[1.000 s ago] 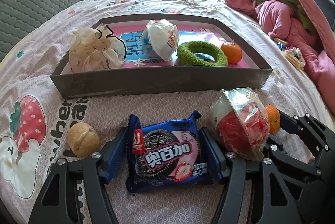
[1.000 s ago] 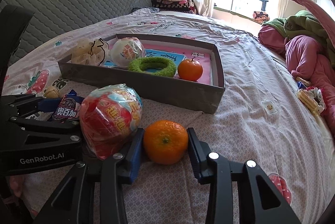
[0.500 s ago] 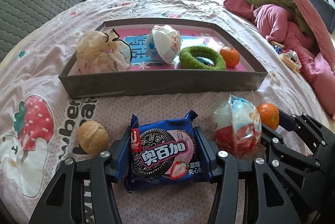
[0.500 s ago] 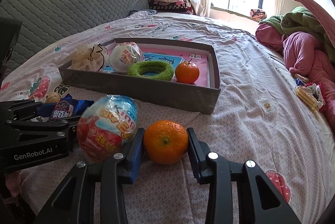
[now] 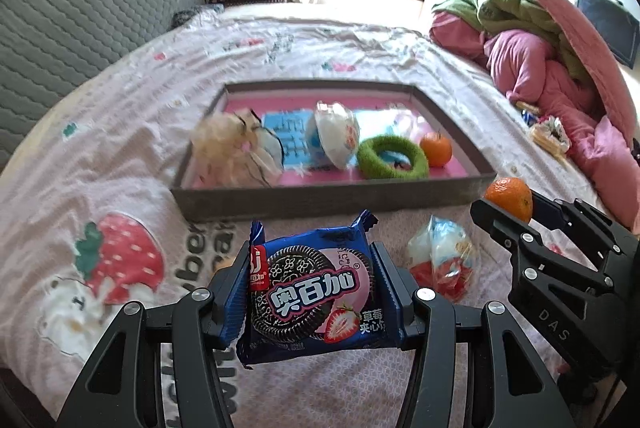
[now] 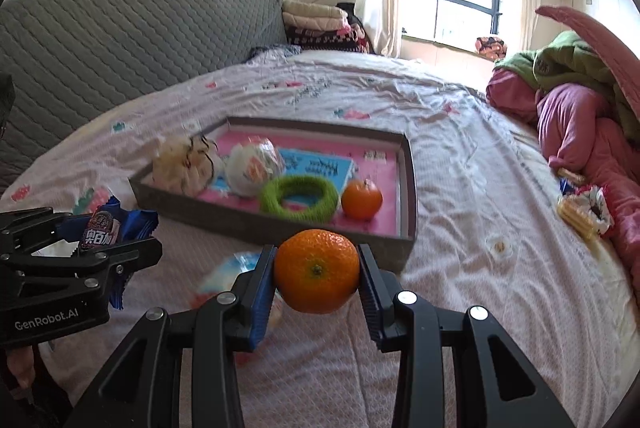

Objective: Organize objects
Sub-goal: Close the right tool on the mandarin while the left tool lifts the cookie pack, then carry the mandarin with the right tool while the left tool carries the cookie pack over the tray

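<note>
My left gripper (image 5: 310, 268) is shut on a blue cookie packet (image 5: 316, 288), held off the bedspread; the packet (image 6: 102, 232) also shows at the left of the right wrist view. My right gripper (image 6: 316, 268) is shut on an orange (image 6: 317, 270), lifted in front of the grey tray (image 6: 240, 228). From the left wrist view that orange (image 5: 510, 196) sits at the right gripper's tips. The tray (image 5: 320, 198) holds a lace pouch (image 5: 236, 152), a white wrapped ball (image 5: 334, 140), a green ring (image 5: 392, 158) and a second orange (image 5: 436, 148).
A red-and-blue wrapped ball (image 5: 440, 260) lies on the bedspread between the grippers. A bread roll (image 5: 226, 262) peeks out behind my left finger. Pink and green bedding (image 5: 540, 48) is heaped at the right, small snacks (image 6: 580, 212) beside it. A grey headboard (image 6: 120, 36) runs along the left.
Both grippers have risen, the left lifting the cookie packet and the right lifting the orange off the bedspread. The wrapped ball stays on the bed below them.
</note>
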Available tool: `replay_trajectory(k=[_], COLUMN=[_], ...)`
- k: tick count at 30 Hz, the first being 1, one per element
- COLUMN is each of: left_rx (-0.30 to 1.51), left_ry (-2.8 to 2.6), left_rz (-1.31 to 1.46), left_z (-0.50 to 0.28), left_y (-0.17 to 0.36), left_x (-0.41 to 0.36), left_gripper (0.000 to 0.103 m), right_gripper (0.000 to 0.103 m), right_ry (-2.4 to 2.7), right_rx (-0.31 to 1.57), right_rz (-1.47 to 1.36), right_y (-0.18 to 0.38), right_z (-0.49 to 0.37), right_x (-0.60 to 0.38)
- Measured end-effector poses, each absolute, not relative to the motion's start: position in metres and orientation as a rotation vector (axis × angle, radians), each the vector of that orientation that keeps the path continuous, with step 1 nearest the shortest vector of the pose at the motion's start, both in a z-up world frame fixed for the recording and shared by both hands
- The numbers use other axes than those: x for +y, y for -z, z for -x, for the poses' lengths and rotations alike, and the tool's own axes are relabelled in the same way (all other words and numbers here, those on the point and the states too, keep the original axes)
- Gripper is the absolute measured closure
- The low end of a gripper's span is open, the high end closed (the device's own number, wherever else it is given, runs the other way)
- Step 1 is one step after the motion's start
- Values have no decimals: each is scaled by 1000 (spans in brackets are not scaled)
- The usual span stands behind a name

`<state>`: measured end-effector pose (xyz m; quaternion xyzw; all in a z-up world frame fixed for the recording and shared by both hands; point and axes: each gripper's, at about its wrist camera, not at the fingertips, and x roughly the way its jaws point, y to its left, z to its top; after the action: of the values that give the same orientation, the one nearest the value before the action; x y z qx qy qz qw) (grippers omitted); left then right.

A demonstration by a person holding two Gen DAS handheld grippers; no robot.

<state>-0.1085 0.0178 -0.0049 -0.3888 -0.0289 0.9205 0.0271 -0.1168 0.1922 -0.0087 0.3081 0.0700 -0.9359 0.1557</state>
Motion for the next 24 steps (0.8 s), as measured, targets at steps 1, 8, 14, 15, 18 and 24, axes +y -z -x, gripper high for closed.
replay_trajectory(k=[1,8,14,15,18,24], left_rx=[-92,-99,-98,-99,-103,-103], left_ry=[-2850,-2899,-2930,-2934,-2944,-2942], left_rz=[1190,1122,1087,1085,1075,1089], left_z=[107,97,95,95,97,107], left_y=[0,-29,-46,-48,-53,-59], left_x=[16,6,1,-1,-3,-8], left_gripper=[46,46,46,46,46,46], right_gripper=[64,64,64,64,64,64], right_ry=[2683,2693,2695,2696,2690,2681], right_rx=[203,214,253,260,248,228], right_rz=[-871,-797,-749,-741,-723,-695], right_y=[5,-20,-38,-40,-52,-70], right_z=[116,110,106,105,107,112], right_x=[192,184,178,177,176,171])
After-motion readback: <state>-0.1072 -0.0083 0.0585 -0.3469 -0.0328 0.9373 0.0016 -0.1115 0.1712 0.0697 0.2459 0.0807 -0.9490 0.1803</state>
